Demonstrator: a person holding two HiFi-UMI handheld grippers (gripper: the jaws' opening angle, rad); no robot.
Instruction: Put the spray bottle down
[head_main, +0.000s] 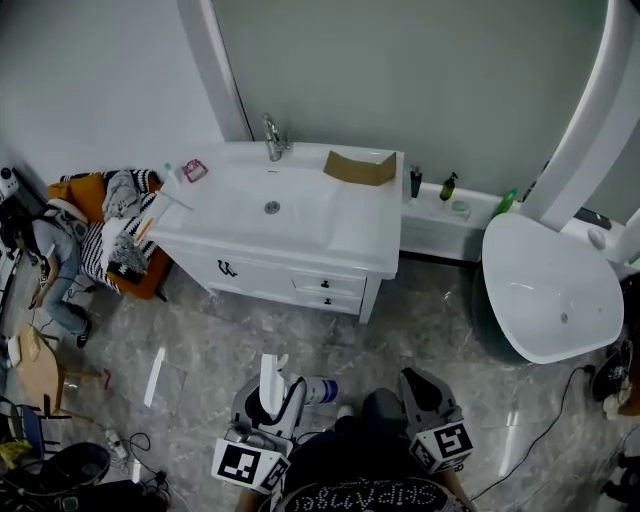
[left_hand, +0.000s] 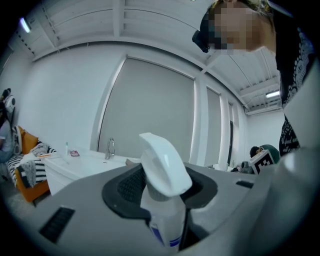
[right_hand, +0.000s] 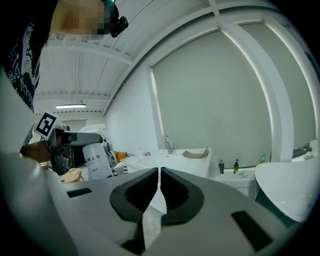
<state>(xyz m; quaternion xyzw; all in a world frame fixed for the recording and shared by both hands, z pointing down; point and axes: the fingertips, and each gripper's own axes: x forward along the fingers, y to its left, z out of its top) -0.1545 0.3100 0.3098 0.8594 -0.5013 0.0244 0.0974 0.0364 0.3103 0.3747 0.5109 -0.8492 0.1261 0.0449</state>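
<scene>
Left gripper (left_hand: 165, 196) clamps the spray bottle (left_hand: 164, 167) at its neck. It's probably light, slick plastic. Right gripper (right_hand: 158, 192) pinches a white cloth (right_hand: 152, 225).

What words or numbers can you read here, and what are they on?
"比例": on the label of the spray bottle; the rest of the label is blurred.
Dotted letters on the person's shirt: upside down, too broken to read.
The marker cubes: square patterns only, no words.
</scene>
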